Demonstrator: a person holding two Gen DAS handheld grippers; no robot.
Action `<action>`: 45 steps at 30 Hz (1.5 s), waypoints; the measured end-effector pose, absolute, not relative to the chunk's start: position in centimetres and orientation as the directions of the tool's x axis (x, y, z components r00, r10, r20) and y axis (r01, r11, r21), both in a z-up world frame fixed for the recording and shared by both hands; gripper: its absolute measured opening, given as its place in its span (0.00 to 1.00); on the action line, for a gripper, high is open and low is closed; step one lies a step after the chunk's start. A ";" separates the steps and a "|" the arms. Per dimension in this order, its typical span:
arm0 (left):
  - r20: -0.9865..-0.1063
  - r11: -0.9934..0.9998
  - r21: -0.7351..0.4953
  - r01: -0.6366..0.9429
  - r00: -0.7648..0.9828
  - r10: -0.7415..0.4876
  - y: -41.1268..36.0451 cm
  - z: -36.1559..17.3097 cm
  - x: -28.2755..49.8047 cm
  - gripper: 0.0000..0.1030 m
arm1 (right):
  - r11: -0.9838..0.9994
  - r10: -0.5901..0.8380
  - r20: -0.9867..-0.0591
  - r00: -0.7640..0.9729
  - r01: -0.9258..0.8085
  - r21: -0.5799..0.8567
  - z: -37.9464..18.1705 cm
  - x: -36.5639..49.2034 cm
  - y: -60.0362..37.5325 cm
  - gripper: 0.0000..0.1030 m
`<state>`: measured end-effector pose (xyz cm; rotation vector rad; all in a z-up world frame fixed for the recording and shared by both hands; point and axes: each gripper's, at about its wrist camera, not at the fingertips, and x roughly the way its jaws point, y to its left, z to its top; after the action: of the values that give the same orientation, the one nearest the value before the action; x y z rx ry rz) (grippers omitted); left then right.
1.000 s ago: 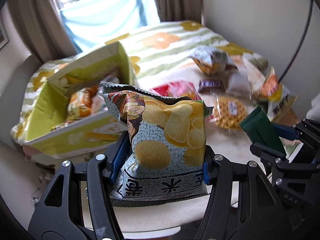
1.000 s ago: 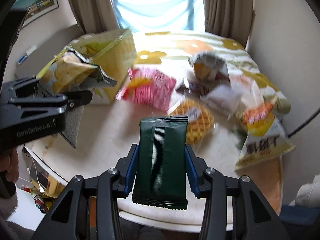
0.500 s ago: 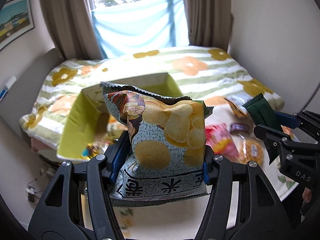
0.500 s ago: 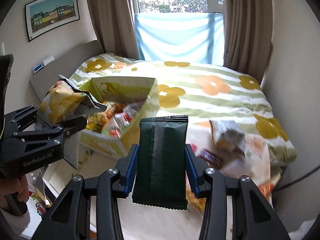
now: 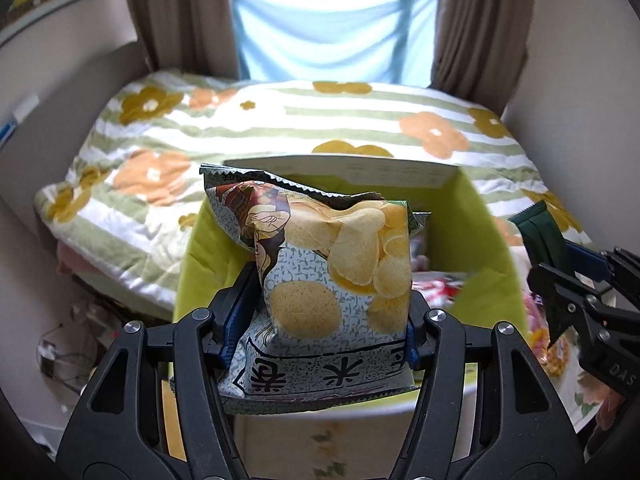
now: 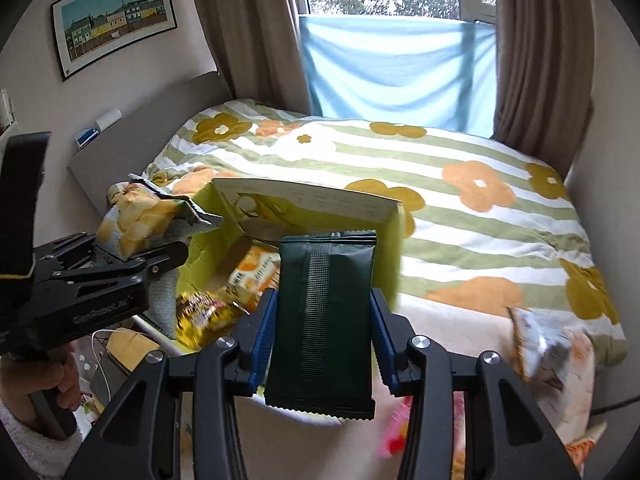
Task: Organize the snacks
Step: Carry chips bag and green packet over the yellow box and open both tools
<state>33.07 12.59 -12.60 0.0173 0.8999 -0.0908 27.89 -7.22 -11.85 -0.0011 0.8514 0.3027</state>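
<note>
My left gripper [image 5: 320,320] is shut on a potato chip bag [image 5: 320,280] and holds it upright just in front of the open green cardboard box [image 5: 472,240]. My right gripper [image 6: 322,336] is shut on a dark green packet [image 6: 324,320], held upright in front of the same box [image 6: 304,204]. In the right wrist view the left gripper [image 6: 92,280] and its chip bag [image 6: 140,220] hang at the box's left side. In the left wrist view the right gripper [image 5: 580,280] with the green packet [image 5: 540,236] is at the box's right. Several snack packs [image 6: 248,276] lie inside the box.
The box stands on a round white table [image 5: 360,412] beside a bed with a flowered striped cover [image 6: 460,200]. More snack packs [image 6: 540,344] lie on the table at the right. Curtains and a window are behind the bed.
Both grippers have swung toward the box with their packs still held, so the box is now straight ahead and closer. The loose snacks on the table have slid to the right edge of view.
</note>
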 end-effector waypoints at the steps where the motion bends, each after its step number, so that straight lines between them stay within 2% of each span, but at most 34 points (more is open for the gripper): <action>1: -0.792 0.996 -0.029 0.084 0.606 -0.074 13.3 -13.1 34.1 0.55 | 0.957 0.265 -0.745 0.612 -0.263 0.124 -12.1 28.6 -6.6 0.40; 8: -0.843 0.994 -0.033 0.107 0.532 -0.085 15.1 -16.2 39.3 0.55 | 0.957 0.268 -0.781 0.564 -0.249 0.149 -14.1 31.7 -3.9 0.40; 10: -0.844 0.993 -0.032 0.117 0.528 -0.089 15.1 -16.7 40.0 0.58 | 0.959 0.259 -0.793 0.551 -0.246 0.142 -14.6 32.1 -3.4 0.40; 11: -0.847 0.992 -0.034 0.120 0.524 -0.093 15.1 -17.0 40.0 0.65 | 0.960 0.253 -0.801 0.543 -0.245 0.137 -14.9 32.3 -3.2 0.40; 12: -0.850 0.992 -0.035 0.122 0.519 -0.094 15.2 -17.1 40.1 0.83 | 0.960 0.249 -0.809 0.532 -0.244 0.136 -15.2 32.5 -3.1 0.40; 14: -0.848 0.993 -0.017 0.113 0.524 -0.074 15.2 -17.2 40.3 1.00 | 0.961 0.246 -0.822 0.514 -0.243 0.136 -15.7 32.9 -2.9 0.40; 22: -0.836 0.995 -0.015 0.100 0.545 -0.067 15.9 -15.9 38.6 1.00 | 0.950 0.260 -0.856 0.448 -0.275 0.145 -17.4 33.1 -2.9 0.40; 27: -0.835 0.998 -0.014 0.059 0.549 -0.044 16.8 -15.4 37.5 1.00 | 0.932 0.317 -0.849 0.422 -0.303 0.198 -17.6 33.1 -2.1 0.40; 28: -0.835 0.998 -0.018 0.053 0.549 -0.044 17.0 -15.3 37.3 1.00 | 0.923 0.338 -0.849 0.407 -0.321 0.214 -17.8 33.1 -1.8 0.45; 30: -0.835 0.999 -0.026 0.040 0.548 -0.044 17.3 -15.3 36.9 1.00 | 0.912 0.357 -0.846 0.397 -0.346 0.223 -17.9 32.9 -1.1 0.68; 31: -0.836 0.999 -0.028 0.034 0.547 -0.042 17.4 -15.2 36.6 1.00 | 0.908 0.364 -0.842 0.399 -0.354 0.225 -17.9 32.8 -0.9 0.85; 32: -0.838 0.999 -0.029 0.031 0.544 -0.041 17.5 -15.3 36.4 1.00 | 0.905 0.369 -0.840 0.398 -0.361 0.226 -17.9 32.6 -0.9 0.89; 45: -0.824 0.999 -0.016 0.052 0.566 -0.042 16.9 -14.1 33.6 1.00 | 0.923 0.332 -0.817 0.471 -0.339 0.180 -16.5 30.2 -1.5 0.89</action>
<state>33.57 16.88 -14.10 0.0106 0.9681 -0.0553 30.15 -1.49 -16.49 -0.0079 0.9993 0.4111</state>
